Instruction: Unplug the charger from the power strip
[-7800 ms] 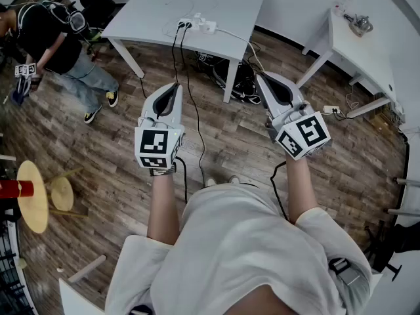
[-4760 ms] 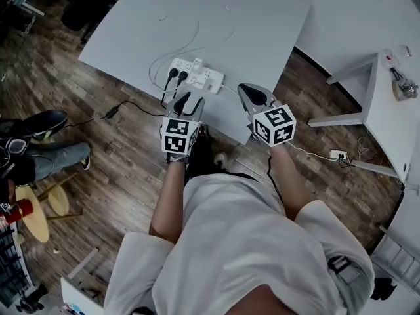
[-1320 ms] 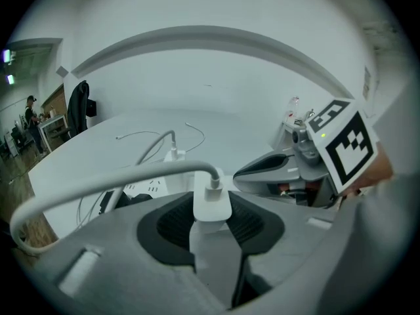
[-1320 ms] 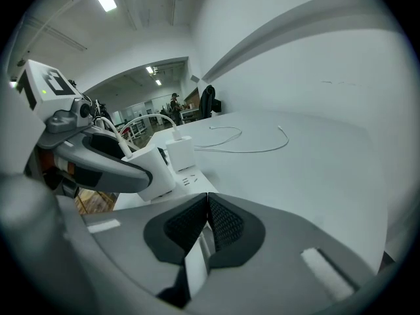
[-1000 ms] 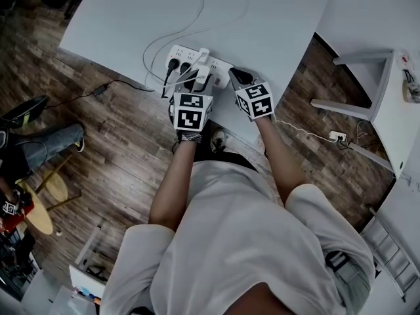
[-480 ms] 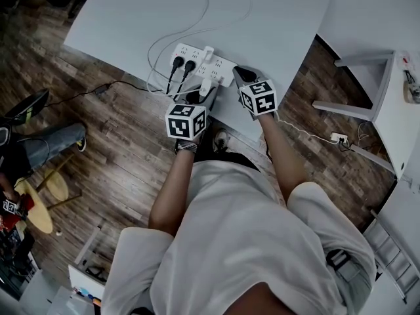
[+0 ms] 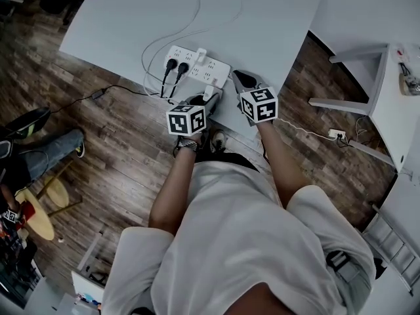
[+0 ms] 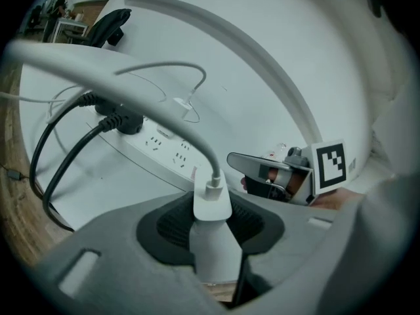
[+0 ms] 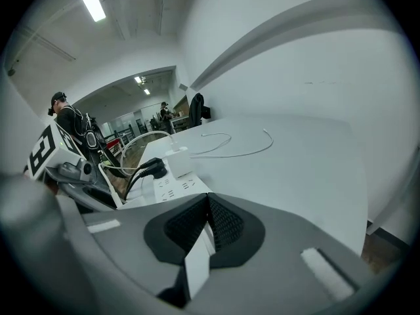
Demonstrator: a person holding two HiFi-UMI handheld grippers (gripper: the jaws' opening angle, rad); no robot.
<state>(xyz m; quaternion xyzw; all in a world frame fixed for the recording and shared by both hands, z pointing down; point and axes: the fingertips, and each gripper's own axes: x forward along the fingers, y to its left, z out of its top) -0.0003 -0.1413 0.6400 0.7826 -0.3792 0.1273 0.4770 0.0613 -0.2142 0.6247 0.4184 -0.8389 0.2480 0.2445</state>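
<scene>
The white power strip lies on the white table near its front edge, also seen in the left gripper view. My left gripper is shut on a white charger, clear of the strip, with its white cable arching back over the table. Two black plugs and another white charger sit in the strip. My right gripper rests by the strip's right end, its jaws shut with nothing between them.
A loose white cable loops over the table behind the strip. Black cords drop from the plugs to the wooden floor. Another person is at the left. A second white table stands at the right.
My left gripper has drawn back from the strip toward the table's front edge with the white charger in it, and has rolled. The right gripper has hardly moved.
</scene>
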